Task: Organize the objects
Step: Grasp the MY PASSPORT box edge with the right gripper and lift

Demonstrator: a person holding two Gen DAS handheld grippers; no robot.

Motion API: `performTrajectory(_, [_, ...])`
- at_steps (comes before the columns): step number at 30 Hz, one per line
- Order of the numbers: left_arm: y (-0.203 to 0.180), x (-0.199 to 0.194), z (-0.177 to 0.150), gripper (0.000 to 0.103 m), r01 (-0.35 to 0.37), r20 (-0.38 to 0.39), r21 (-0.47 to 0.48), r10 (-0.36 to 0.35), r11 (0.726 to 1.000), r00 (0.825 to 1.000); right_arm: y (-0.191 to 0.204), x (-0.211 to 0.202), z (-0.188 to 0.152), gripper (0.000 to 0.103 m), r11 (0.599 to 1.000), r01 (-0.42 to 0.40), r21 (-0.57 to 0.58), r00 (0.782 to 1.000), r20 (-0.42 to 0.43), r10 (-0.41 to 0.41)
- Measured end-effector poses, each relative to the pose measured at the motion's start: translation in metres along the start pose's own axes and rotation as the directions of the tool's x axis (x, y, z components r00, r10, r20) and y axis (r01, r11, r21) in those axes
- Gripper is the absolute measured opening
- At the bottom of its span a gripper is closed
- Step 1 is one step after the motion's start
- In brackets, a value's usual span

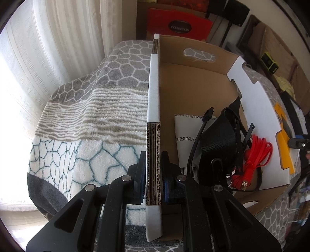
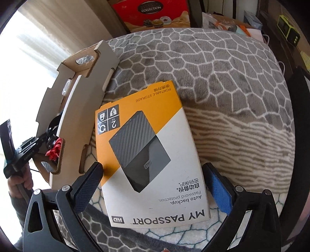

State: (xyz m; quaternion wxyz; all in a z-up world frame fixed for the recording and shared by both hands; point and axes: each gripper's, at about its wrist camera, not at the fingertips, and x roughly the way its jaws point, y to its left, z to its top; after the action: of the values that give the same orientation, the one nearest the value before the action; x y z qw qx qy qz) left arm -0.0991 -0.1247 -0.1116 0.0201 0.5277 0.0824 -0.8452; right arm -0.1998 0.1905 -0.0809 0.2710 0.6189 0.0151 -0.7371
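My left gripper [image 1: 154, 180] clamps the cardboard box [image 1: 193, 93] wall at lower centre; my right gripper [image 2: 155, 184] spreads wide around the hard-drive package [image 2: 153, 155].

A: What words are on the yellow and white box [image 2: 153, 155]?

B: Big letters say "MY PASSPORT", with a "WD" sign next to them. It also says "Auto backup." and "Password protection." Up top it says "PORTABLE STORAGE". All of it looks upside down from here.

A: Any numbers?

B: Yes, a "2" and a "3" in little dark squares, and a big "G".

A: And the red box [image 2: 151, 11] in the back?

B: It says "COLLECTION" on a dark oval.

A: What about the white paper [image 1: 186, 139] in the cardboard box [image 1: 193, 81]?

B: It has Chinese words, like "在硬盘的最后", and a barcode.
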Motion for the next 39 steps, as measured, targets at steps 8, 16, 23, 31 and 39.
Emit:
performTrajectory(8, [0.002, 0.0, -0.001, 0.012, 0.015, -0.001, -0.015, -0.015, 1.0, 1.0, 0.018, 0.002, 0.002, 0.097, 0.992, -0.119, 0.038, 0.993, -0.012, 0.12])
performTrajectory(16, [0.002, 0.0, -0.001, 0.012, 0.019, 0.0, -0.019, -0.019, 1.0, 1.0, 0.032, -0.007, 0.008, 0.092, 0.986, -0.157, 0.049, 0.988, 0.005, 0.157])
performTrajectory(23, [0.002, 0.0, -0.001, 0.012, 0.018, 0.001, -0.022, -0.018, 1.0, 1.0, 0.04, -0.027, 0.012, 0.088, 0.99, -0.132, 0.038, 0.989, 0.072, 0.129])
performTrajectory(31, [0.002, 0.001, 0.0, 0.012, 0.022, -0.001, -0.027, -0.023, 0.999, 1.0, 0.076, -0.028, 0.014, 0.072, 0.991, -0.128, -0.047, 0.989, 0.066, 0.131])
performTrajectory(39, [0.004, 0.001, 0.0, 0.012, 0.039, -0.002, -0.039, -0.04, 0.998, 0.999, 0.033, -0.032, 0.017, 0.071, 0.994, -0.105, 0.028, 0.988, 0.119, 0.101])
